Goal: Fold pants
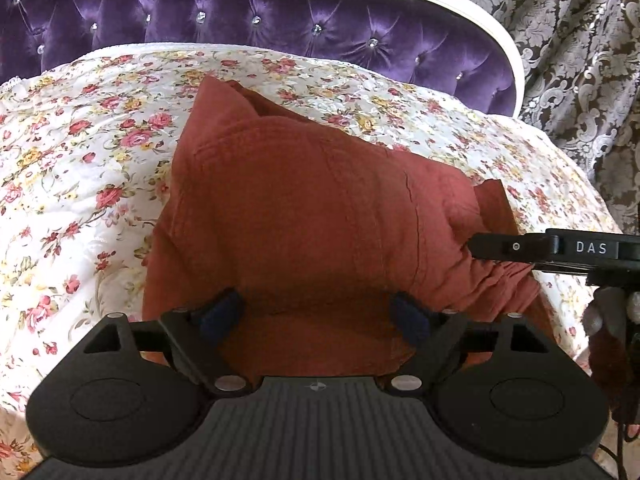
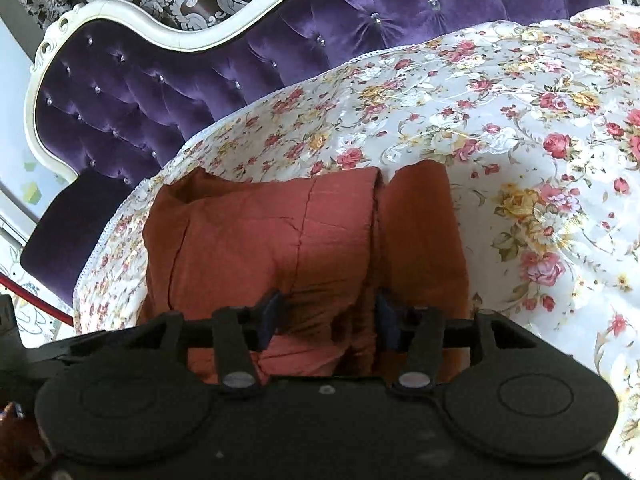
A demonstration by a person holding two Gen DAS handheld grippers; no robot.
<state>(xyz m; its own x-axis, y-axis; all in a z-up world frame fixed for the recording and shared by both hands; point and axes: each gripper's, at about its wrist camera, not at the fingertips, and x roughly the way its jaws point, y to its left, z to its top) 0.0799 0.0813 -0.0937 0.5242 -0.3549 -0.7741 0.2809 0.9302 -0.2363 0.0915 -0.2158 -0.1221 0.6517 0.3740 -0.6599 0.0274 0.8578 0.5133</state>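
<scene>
The rust-red pants (image 1: 304, 208) lie folded in a thick bundle on the floral bedspread (image 1: 80, 152). My left gripper (image 1: 316, 312) is open, its blue-padded fingers spread over the near edge of the bundle, nothing between them. My right gripper (image 2: 328, 316) has its pads around a bunched fold of the pants (image 2: 280, 240) at the near edge. In the left wrist view the right gripper (image 1: 476, 246) comes in from the right, its fingers at the gathered right end of the pants.
A purple tufted headboard (image 1: 280, 20) with a white frame (image 1: 460, 8) runs behind the bed. Patterned brown and silver curtains (image 1: 580, 60) hang at the right. The bedspread's edge (image 2: 120, 216) drops off at the left in the right wrist view.
</scene>
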